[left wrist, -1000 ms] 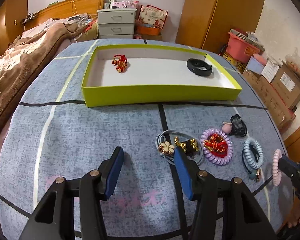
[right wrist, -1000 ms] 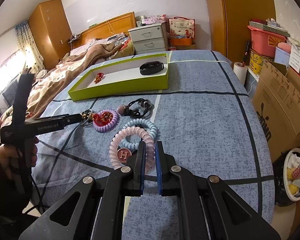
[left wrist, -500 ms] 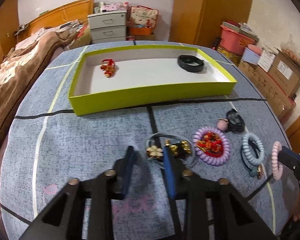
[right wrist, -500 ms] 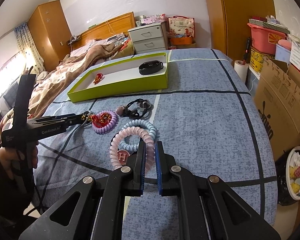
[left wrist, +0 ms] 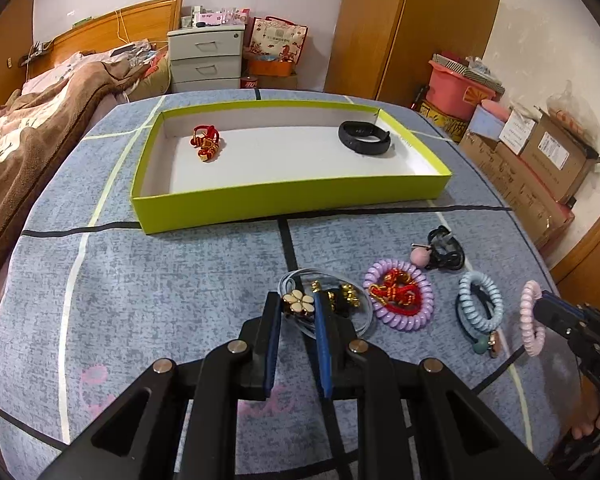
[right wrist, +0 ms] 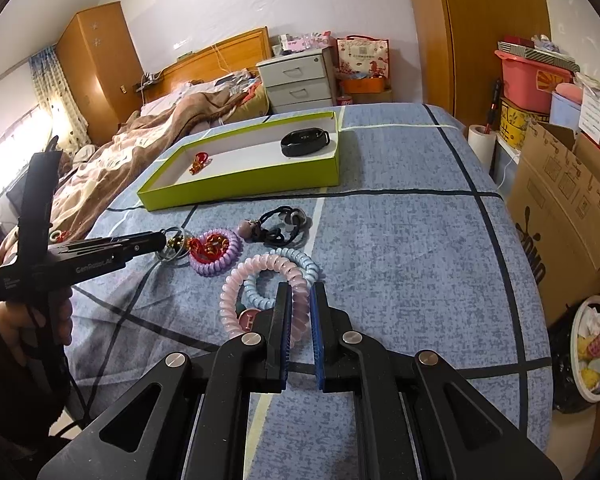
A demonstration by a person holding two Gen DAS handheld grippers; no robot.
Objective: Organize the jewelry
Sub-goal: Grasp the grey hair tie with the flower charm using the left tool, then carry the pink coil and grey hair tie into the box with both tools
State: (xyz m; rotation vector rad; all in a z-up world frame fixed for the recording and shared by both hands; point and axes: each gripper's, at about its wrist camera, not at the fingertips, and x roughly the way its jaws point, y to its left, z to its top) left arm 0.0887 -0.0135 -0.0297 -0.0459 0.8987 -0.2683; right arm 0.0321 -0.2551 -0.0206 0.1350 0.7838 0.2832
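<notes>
A green tray point(left wrist: 284, 196) point(right wrist: 236, 190) on the blue cloth holds a red charm point(left wrist: 206, 146) and a black band point(left wrist: 364, 138). My left gripper point(left wrist: 297, 304) has closed around a cream flower charm point(left wrist: 298, 303) on a grey hair tie point(left wrist: 360, 320). Beside it lie a purple coil tie with a red charm point(left wrist: 398, 296), a black tie with a pink ball point(left wrist: 440, 250) and a blue coil tie point(left wrist: 480, 306). My right gripper point(right wrist: 300, 294) is shut on a pink coil tie point(right wrist: 236, 296), which also shows in the left wrist view point(left wrist: 532, 316).
A bed with a brown blanket point(left wrist: 32, 132) lies to the left. Cardboard boxes point(right wrist: 568, 196) and a bin point(right wrist: 592, 348) stand off the right edge. A white drawer unit point(left wrist: 206, 58) and a wardrobe point(left wrist: 412, 28) stand at the back.
My left gripper moved forward to the grey tie's flower charm and its fingers closed from wide open onto it. My right gripper stayed shut on the pink coil tie.
</notes>
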